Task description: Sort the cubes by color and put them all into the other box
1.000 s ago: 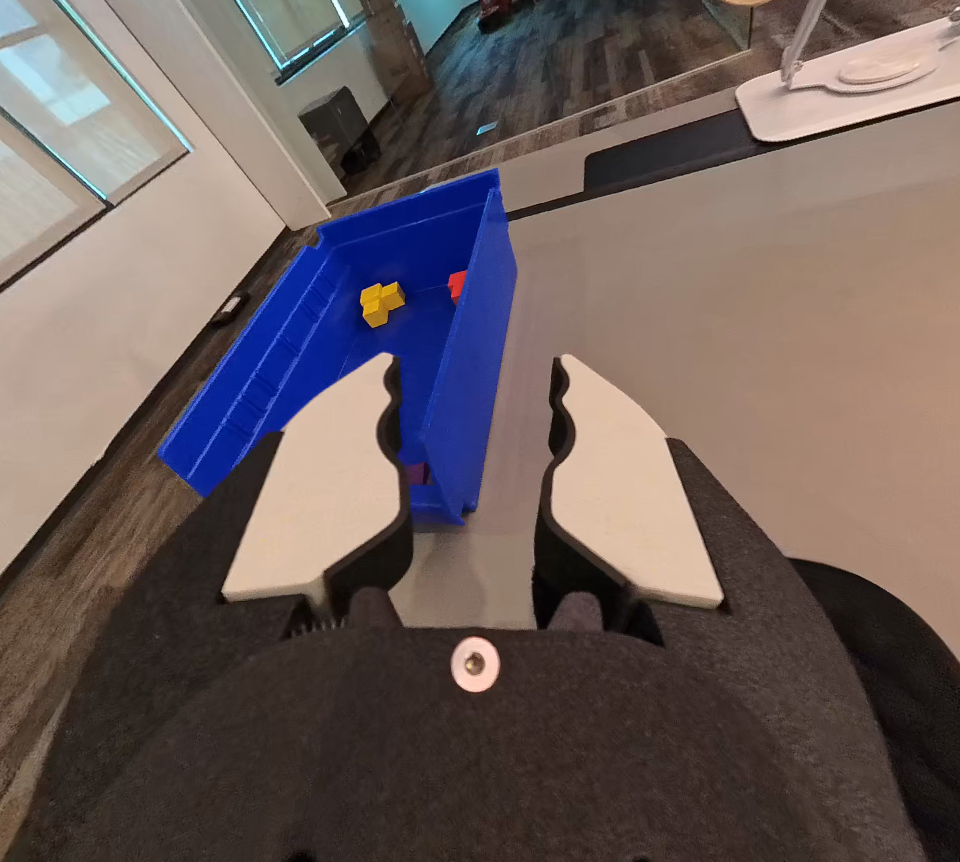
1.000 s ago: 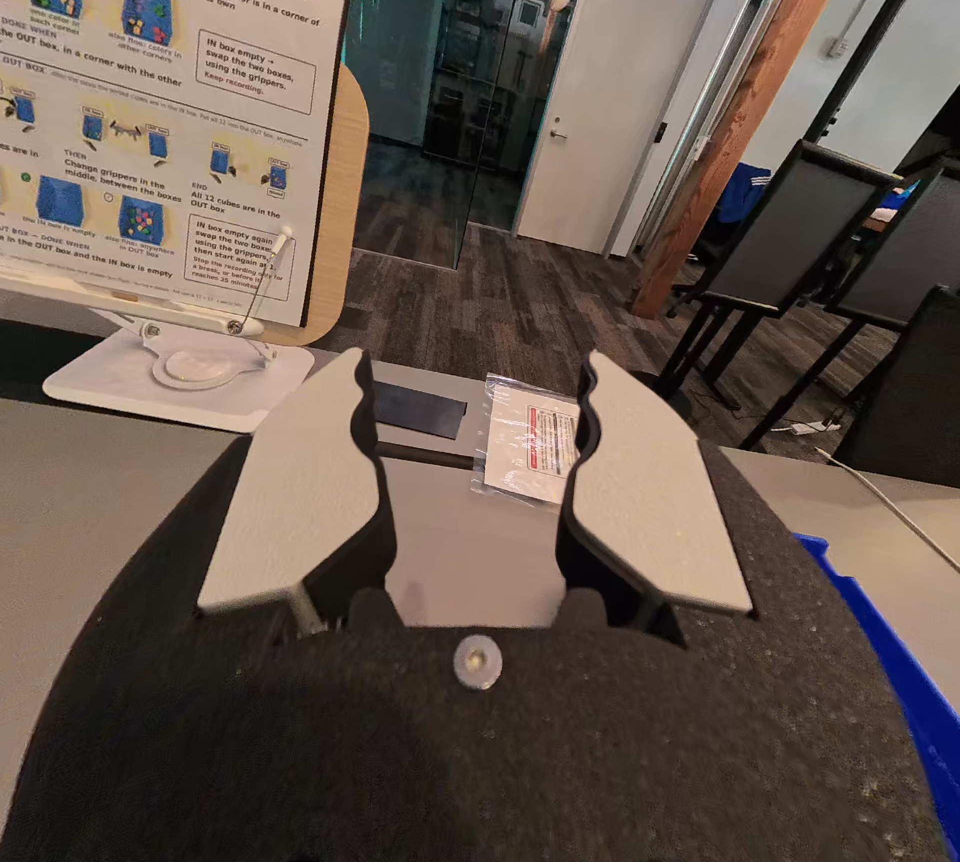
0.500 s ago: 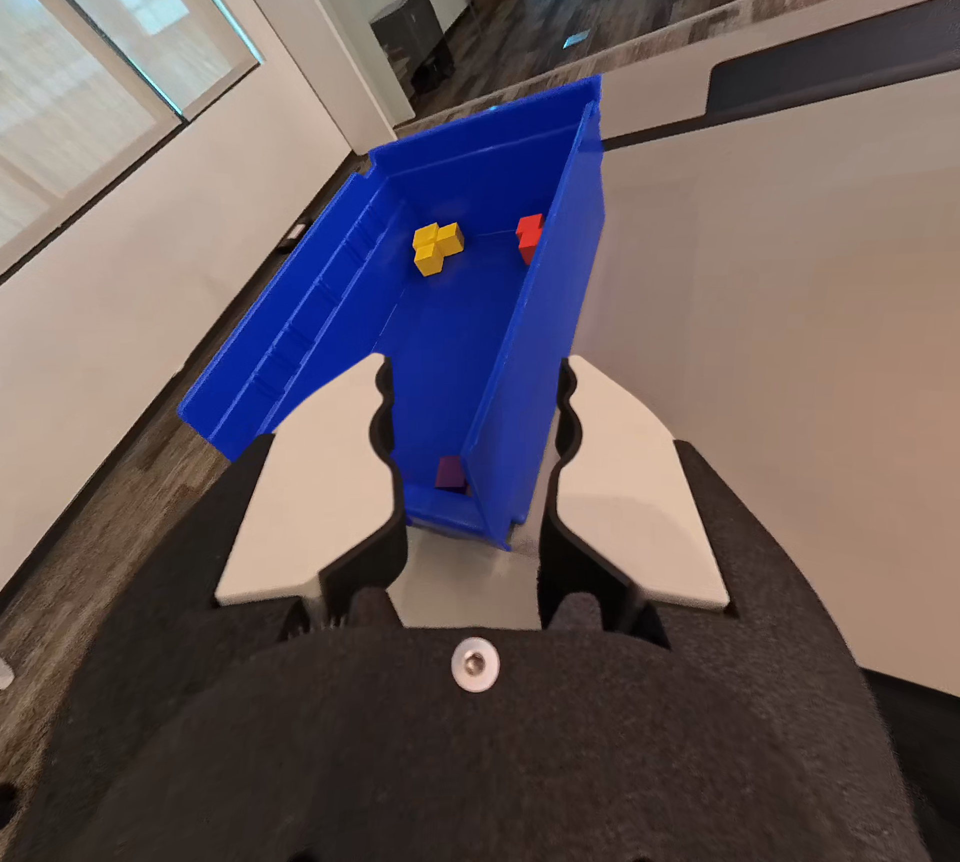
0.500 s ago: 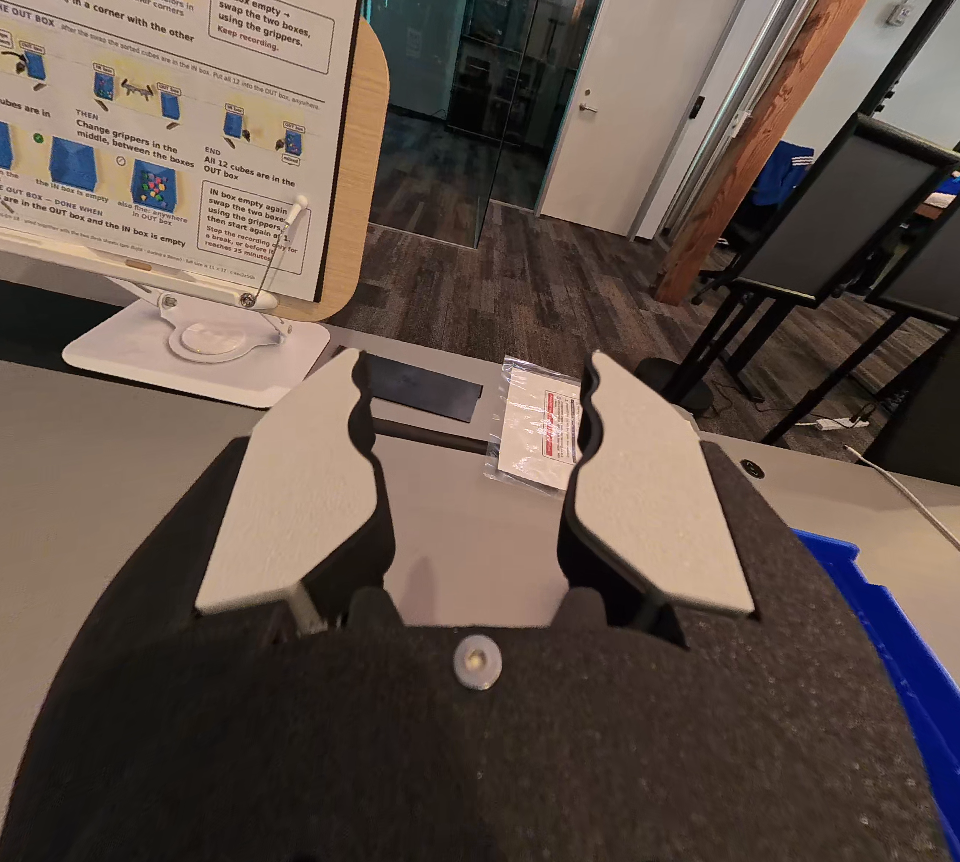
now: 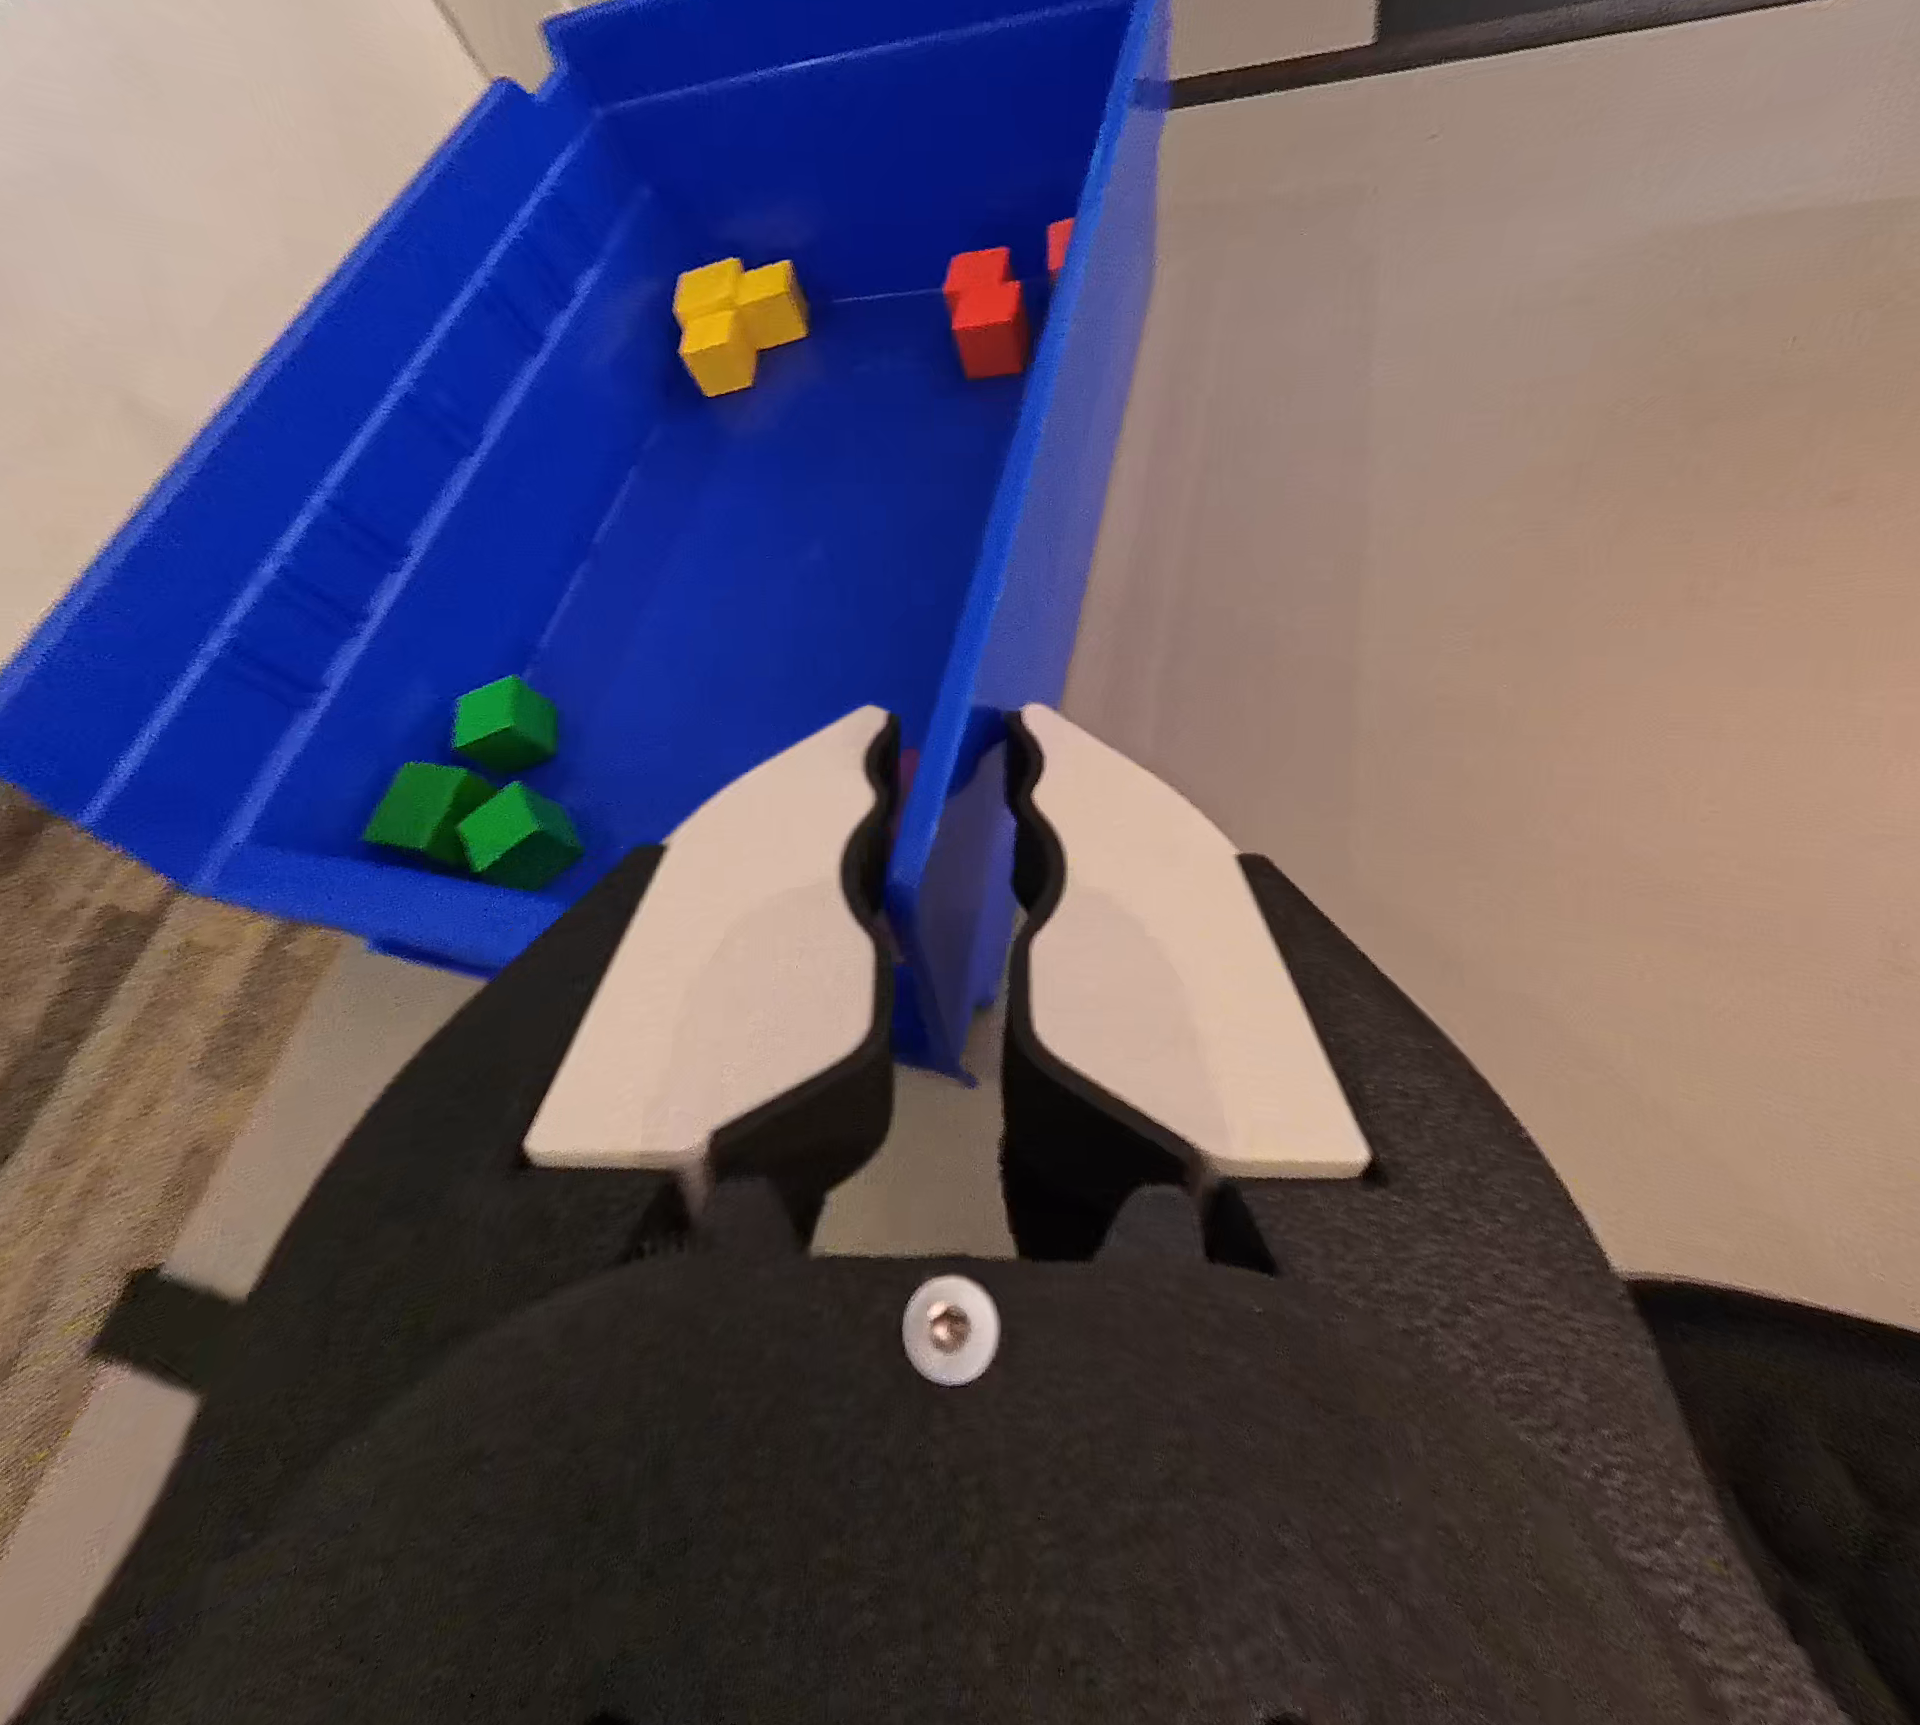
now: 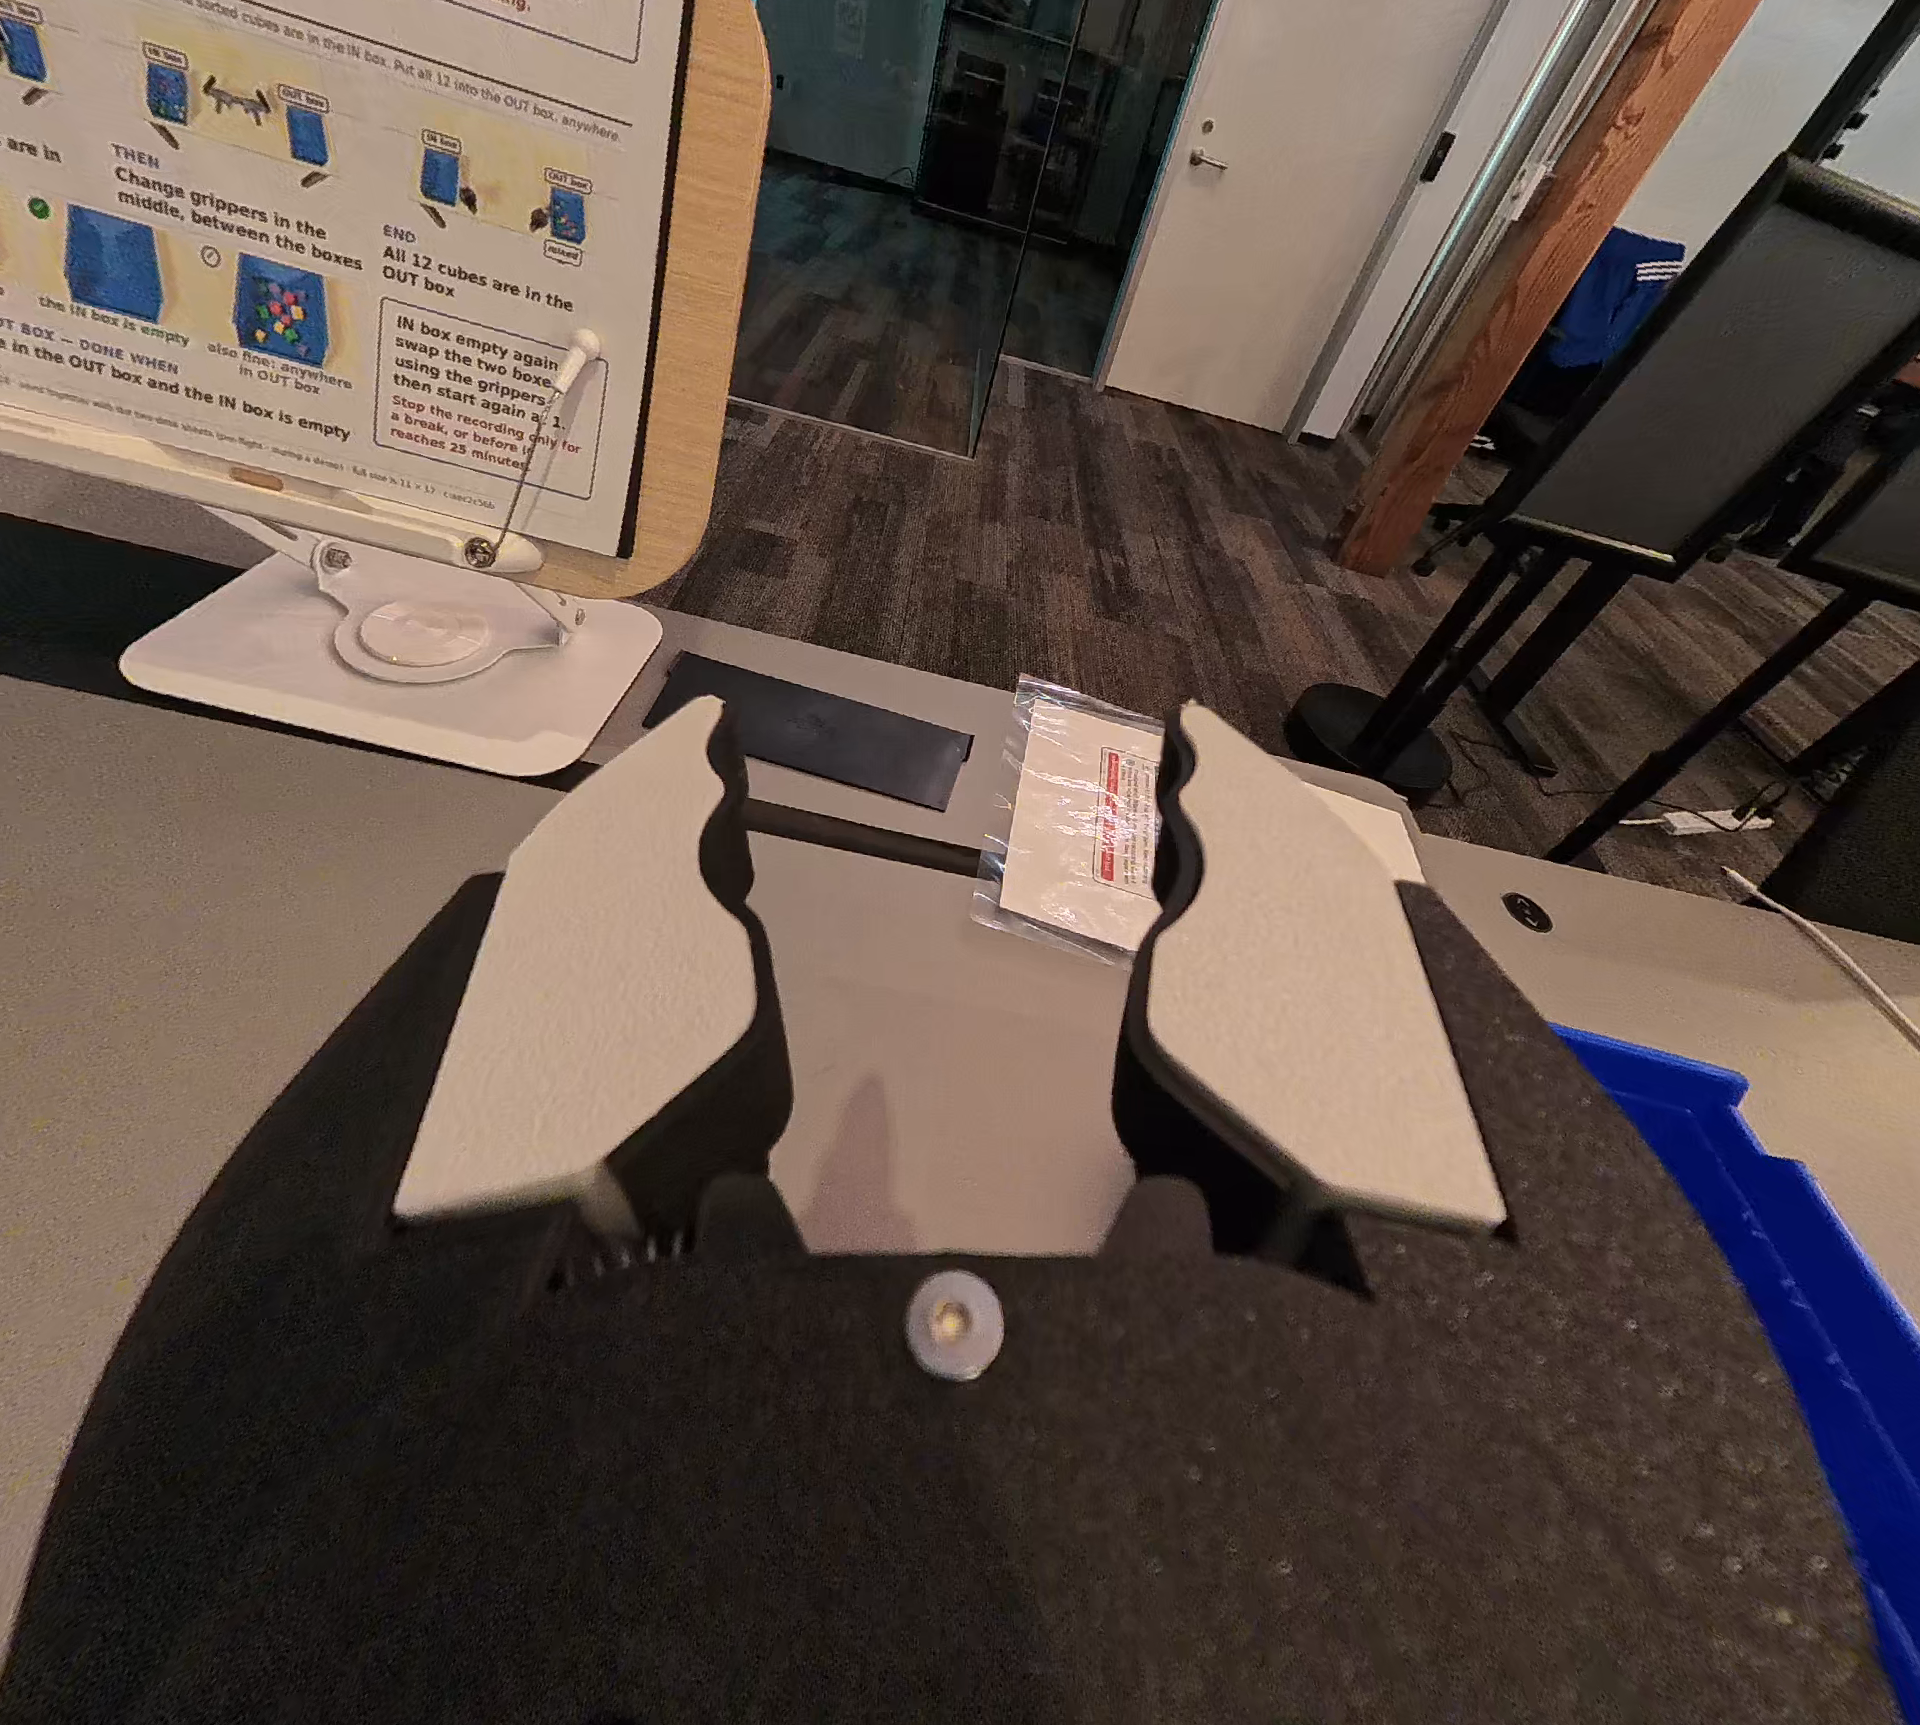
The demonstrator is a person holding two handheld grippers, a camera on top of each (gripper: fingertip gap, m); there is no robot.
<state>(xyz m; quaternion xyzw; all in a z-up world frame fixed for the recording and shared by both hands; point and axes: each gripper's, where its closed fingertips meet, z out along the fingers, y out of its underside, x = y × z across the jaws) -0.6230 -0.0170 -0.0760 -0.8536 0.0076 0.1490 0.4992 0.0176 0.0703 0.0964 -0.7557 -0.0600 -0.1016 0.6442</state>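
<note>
Left hand-held gripper (image 5: 945,740) straddles box wall (image 5: 1049,470).

left black-and-white claw (image 5: 943,745) nearly closed, fingers straddling something thin; right black-and-white claw (image 6: 951,745) held level, fingers spread wide.

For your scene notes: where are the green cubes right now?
In the left wrist view, the green cubes sit in the blue box's near left corner, left of the left gripper's fingers.
</note>
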